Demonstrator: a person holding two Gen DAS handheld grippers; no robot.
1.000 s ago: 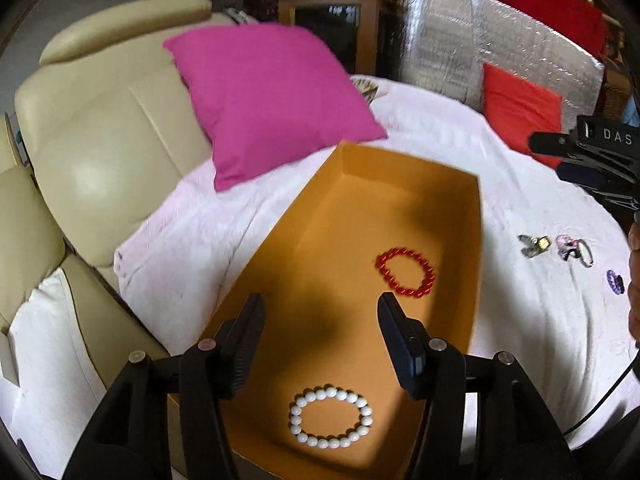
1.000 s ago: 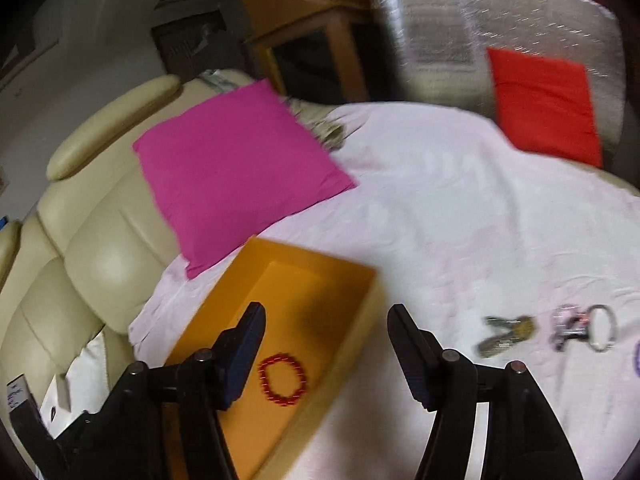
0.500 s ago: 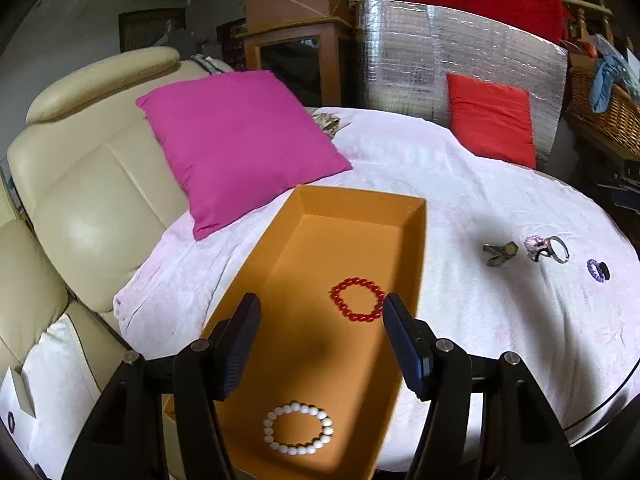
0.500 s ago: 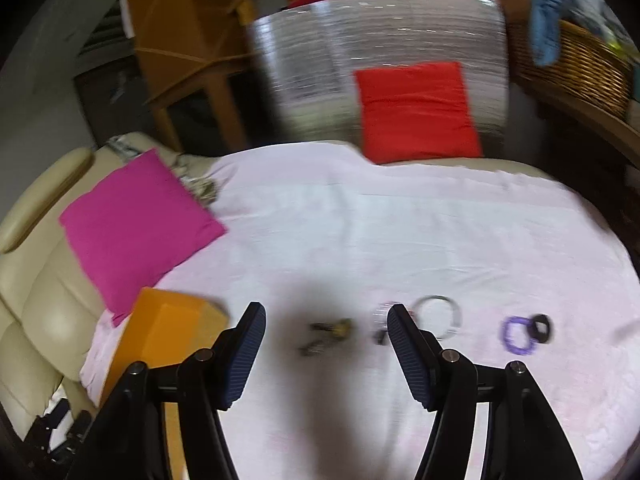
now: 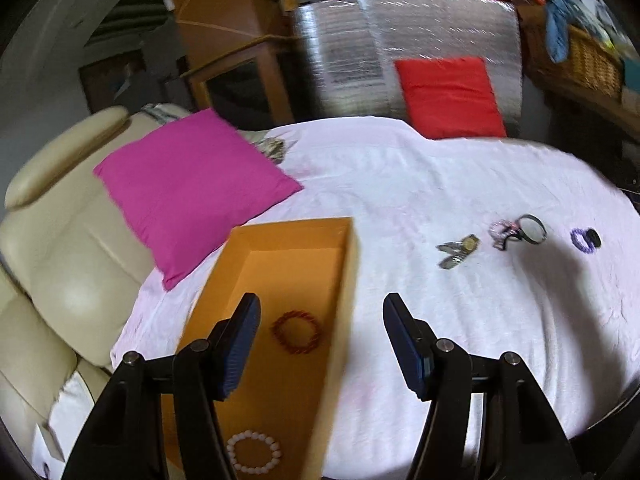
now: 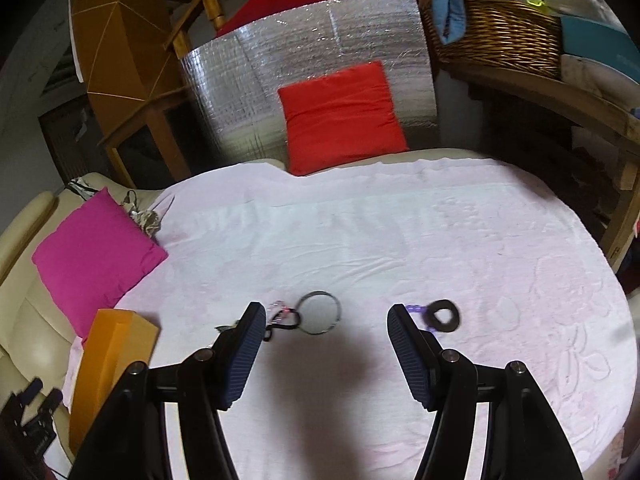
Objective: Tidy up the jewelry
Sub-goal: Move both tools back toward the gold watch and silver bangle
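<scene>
In your orange box (image 5: 240, 268) at 9 o'clock lie a white bead bracelet (image 5: 253, 453) and a red bead bracelet (image 5: 296, 332): two stowed. Your left gripper (image 5: 320, 344) gapes empty. On the bed (image 6: 400, 240) wait a watch (image 5: 458, 250), a silver bangle (image 6: 319, 312) and a purple bracelet (image 5: 582, 240). Your right gripper (image 6: 326, 354) hovers, jaws apart.

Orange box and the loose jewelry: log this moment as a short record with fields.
box: orange box, open, on the pink cloth
in box: red bead bracelet; white bead bracelet
loose on cloth: watch; metal bangle beside a small pink piece; purple bracelet beside a dark ring
left gripper: jaws open, empty
right gripper: jaws open, empty, above the loose pieces
</scene>
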